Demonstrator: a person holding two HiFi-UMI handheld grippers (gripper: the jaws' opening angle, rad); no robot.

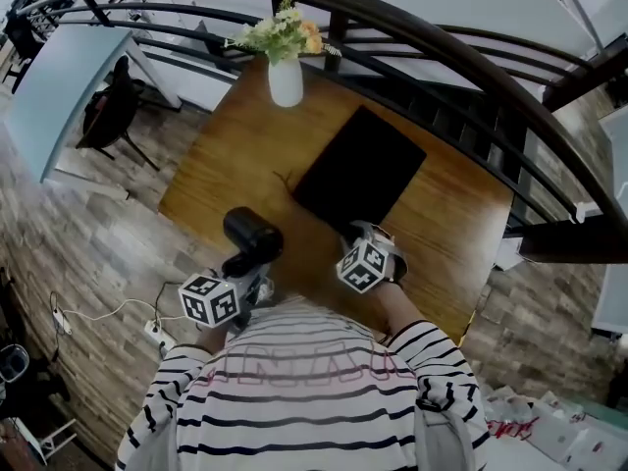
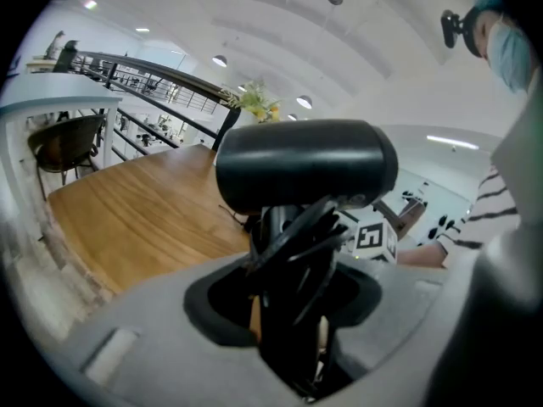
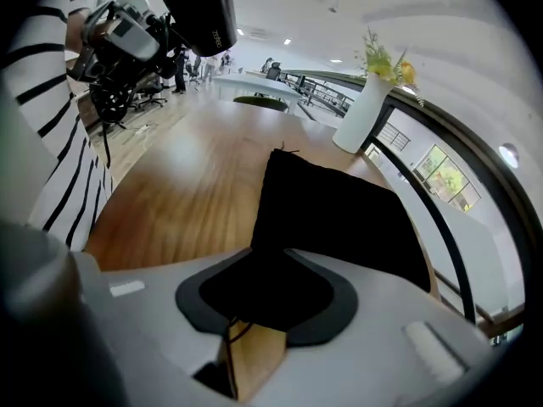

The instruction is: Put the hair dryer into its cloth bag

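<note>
The black hair dryer (image 1: 253,234) stands upright over the table's near edge, its handle and wound cord clamped in my left gripper (image 1: 251,269). In the left gripper view its barrel (image 2: 305,164) lies crosswise above the jaws of that gripper (image 2: 293,329). The black cloth bag (image 1: 363,170) lies flat on the wooden table (image 1: 221,170). My right gripper (image 1: 357,235) points steeply down at the bag's near corner. In the right gripper view the bag (image 3: 331,210) runs in under the right gripper (image 3: 254,312), with a thin drawstring there; the jaws stand apart.
A white vase of flowers (image 1: 286,78) stands at the table's far end beyond the bag. A dark curved railing (image 1: 471,62) runs behind and right of the table. Left of the table the floor holds a dark chair (image 1: 108,116) and a power strip (image 1: 155,332).
</note>
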